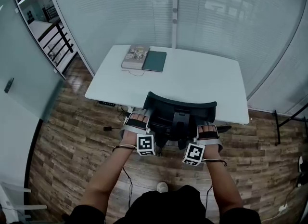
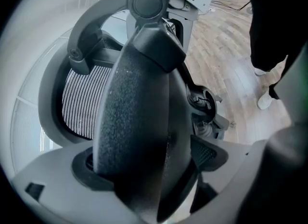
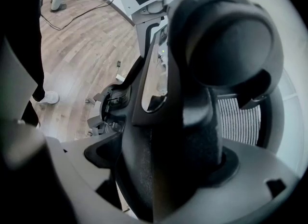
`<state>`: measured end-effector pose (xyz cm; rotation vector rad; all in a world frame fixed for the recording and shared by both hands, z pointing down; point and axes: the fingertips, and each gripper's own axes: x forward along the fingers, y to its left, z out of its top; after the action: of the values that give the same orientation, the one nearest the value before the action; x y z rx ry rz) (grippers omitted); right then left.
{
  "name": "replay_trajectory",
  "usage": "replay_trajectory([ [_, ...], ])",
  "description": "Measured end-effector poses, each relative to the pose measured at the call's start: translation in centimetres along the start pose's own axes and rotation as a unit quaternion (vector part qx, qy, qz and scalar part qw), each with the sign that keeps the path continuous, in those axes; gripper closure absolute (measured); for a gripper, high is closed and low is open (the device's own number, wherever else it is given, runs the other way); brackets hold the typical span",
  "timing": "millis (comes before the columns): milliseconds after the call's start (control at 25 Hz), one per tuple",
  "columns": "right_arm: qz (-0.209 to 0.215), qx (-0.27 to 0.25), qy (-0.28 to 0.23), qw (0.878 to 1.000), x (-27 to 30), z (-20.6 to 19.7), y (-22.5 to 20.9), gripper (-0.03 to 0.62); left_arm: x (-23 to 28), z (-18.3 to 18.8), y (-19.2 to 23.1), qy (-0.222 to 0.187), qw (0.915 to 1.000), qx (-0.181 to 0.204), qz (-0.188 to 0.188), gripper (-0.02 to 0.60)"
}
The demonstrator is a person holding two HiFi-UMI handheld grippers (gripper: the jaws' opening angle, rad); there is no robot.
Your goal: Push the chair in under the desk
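Head view had my left gripper (image 1: 137, 121) and right gripper (image 1: 208, 131) clamped on the chair (image 1: 180, 110)'s armrests (image 2: 134, 136), at the desk (image 1: 202, 81).

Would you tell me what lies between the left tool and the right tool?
The head view shows the back frame of the chair filling the gap between the left tool and the right tool. Each tool is closed on the chair.

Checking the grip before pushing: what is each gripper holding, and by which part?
Both hold the chair: the left gripper is shut on its left armrest, the right gripper on its right armrest.
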<state>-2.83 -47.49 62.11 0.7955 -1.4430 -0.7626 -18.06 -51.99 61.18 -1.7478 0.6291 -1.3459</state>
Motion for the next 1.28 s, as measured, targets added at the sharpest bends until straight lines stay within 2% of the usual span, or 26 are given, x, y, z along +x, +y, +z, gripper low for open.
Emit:
replay_trajectory([
  [520, 0.000, -0.007, 0.013, 1.000, 2.1, -1.1, -0.8, 0.131, 1.9, 0.0, 1.3, -0.003, 1.0000, 0.002, 0.006, 0.103],
  [880, 0.000, -0.006, 0.014, 1.000, 4.1, -2.3, -2.6, 0.131, 3.9, 0.3, 2.8, 0.001, 1.0000, 0.002, -0.004, 0.103],
  [1280, -0.006, -0.006, 0.022, 1.000, 5.1, -1.4, -3.3, 0.129, 5.4, -0.7, 3.7, -0.012, 0.9999, 0.001, 0.003, 0.103],
])
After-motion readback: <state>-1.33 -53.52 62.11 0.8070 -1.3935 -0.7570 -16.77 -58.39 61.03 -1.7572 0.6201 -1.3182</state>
